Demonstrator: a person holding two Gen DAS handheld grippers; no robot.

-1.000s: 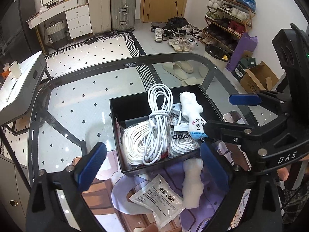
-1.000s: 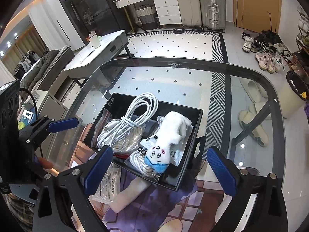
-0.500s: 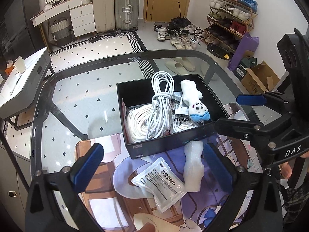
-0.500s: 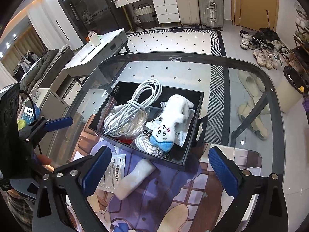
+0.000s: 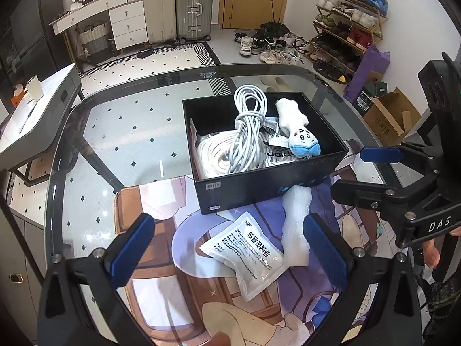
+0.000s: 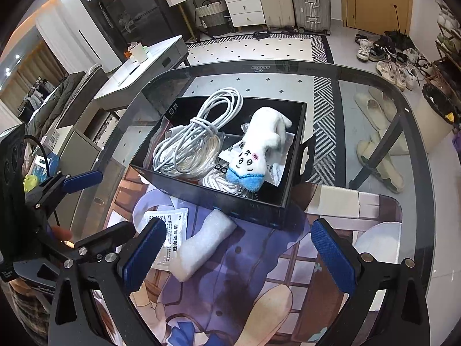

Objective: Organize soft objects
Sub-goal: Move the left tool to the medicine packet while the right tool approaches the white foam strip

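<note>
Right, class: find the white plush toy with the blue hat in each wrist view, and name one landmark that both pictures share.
Left wrist view: the plush toy lies upper right of centre, in the right side of the black box, hat end nearest the camera.
Right wrist view: the plush toy lies just above centre, in the box's right half, hat end nearest.
Shared landmark: the bundled white cable to the toy's left.

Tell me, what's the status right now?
Left gripper and right gripper open, empty. Plush toy in black box. Foam roll, sachet outside.
</note>
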